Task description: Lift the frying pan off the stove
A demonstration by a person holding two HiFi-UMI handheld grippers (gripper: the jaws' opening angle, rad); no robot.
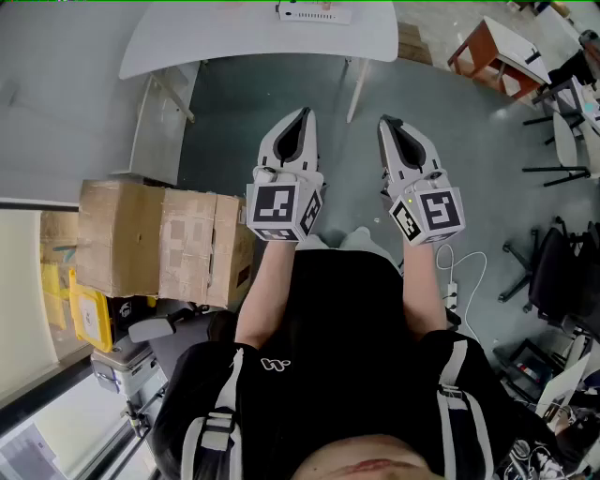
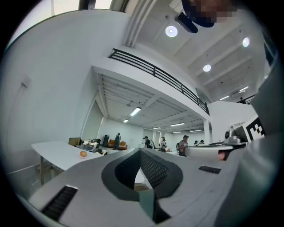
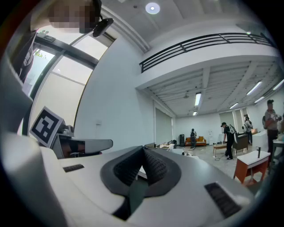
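No frying pan or stove shows in any view. In the head view my left gripper [image 1: 302, 113] and my right gripper [image 1: 388, 122] are held side by side close to the person's body, above the grey floor, both pointing forward. Each is shut with nothing between its jaws. The left gripper view looks level across a large hall over my shut left gripper [image 2: 140, 150]. In the right gripper view my right gripper [image 3: 143, 148] is likewise shut and empty.
A white table [image 1: 262, 42] stands ahead with a power strip [image 1: 314, 11] on it. Cardboard boxes [image 1: 159, 244] sit to the left. An orange-legged desk [image 1: 487, 47] and black office chairs [image 1: 553, 272] stand to the right. A white cable [image 1: 469, 272] lies on the floor.
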